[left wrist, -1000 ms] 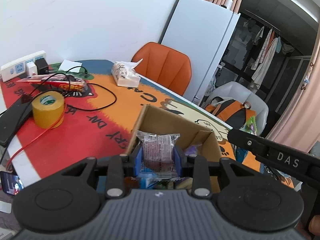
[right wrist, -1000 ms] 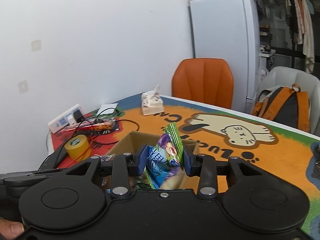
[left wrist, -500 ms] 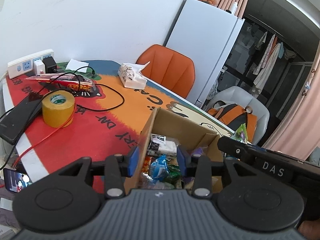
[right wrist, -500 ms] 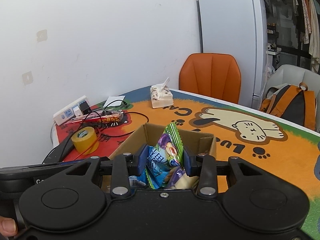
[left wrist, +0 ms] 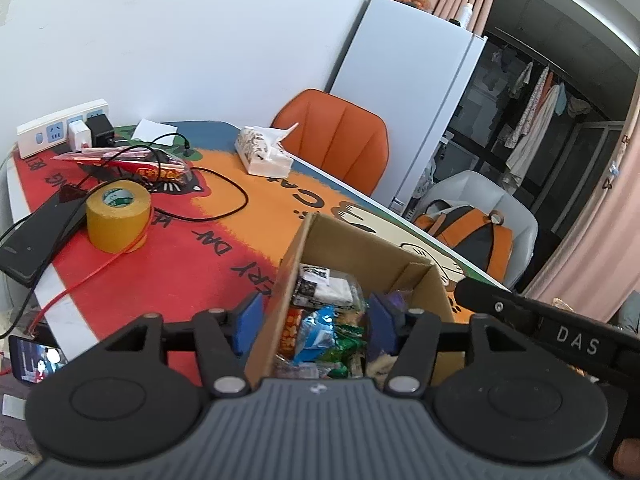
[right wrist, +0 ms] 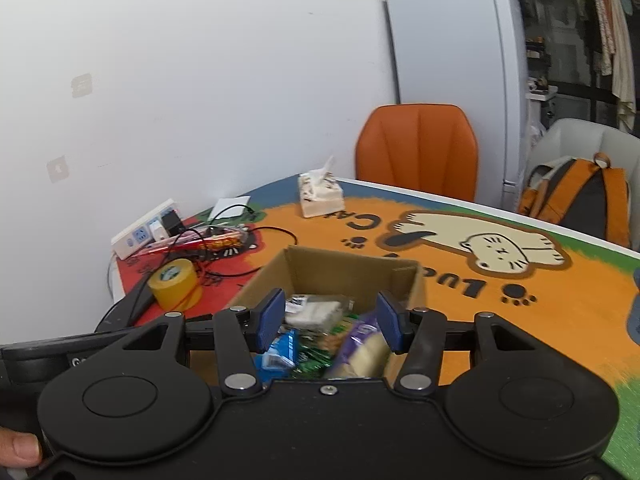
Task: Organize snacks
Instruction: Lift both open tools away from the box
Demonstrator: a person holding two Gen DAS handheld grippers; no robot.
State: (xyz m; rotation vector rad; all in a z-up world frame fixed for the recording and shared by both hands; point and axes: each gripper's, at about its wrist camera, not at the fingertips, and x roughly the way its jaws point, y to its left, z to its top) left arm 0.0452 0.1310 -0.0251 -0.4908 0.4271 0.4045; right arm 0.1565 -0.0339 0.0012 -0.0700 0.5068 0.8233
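Cardboard box (left wrist: 360, 248): brown, flaps up, on the worktop (left wrist: 208, 256) with its printed orange and red cat mat; snacks lie inside it
Left edge: white power strip (left wrist: 60, 128) against the wall, a black flat device (left wrist: 40, 232) at the worktop edge, black and red cables across the mat
Tape roll (left wrist: 118, 216): yellow, standing on its flat side just beside the black device
Red wrapper (left wrist: 136, 164): long packet lying under the cables, behind the tape roll
Tissue pack (left wrist: 262, 154): white, one sheet sticking up, near the far edge, well apart from the box
Left gripper (left wrist: 314, 318): blue fingers (left wrist: 248, 316) spread and opening, nothing pinched; the left one is outside the box's near wall, the other over the snacks
Snacks in box: white and black packet (left wrist: 326, 290) toward the back, blue wrapper (left wrist: 316, 332) and green wrappers nearer the front
Right gripper (right wrist: 330, 320): fingers (right wrist: 270, 320) apart and opening over the box, gripping nothing
Purple and cream packet (right wrist: 364, 348): blurred, lying in the box under the right-hand finger, not pressed by it
Behind the worktop: orange chair (right wrist: 418, 146), white fridge (right wrist: 452, 80), orange and black backpack (right wrist: 580, 196) on a pale chair
Thumb (right wrist: 18, 448): at the lower left corner of the right wrist view
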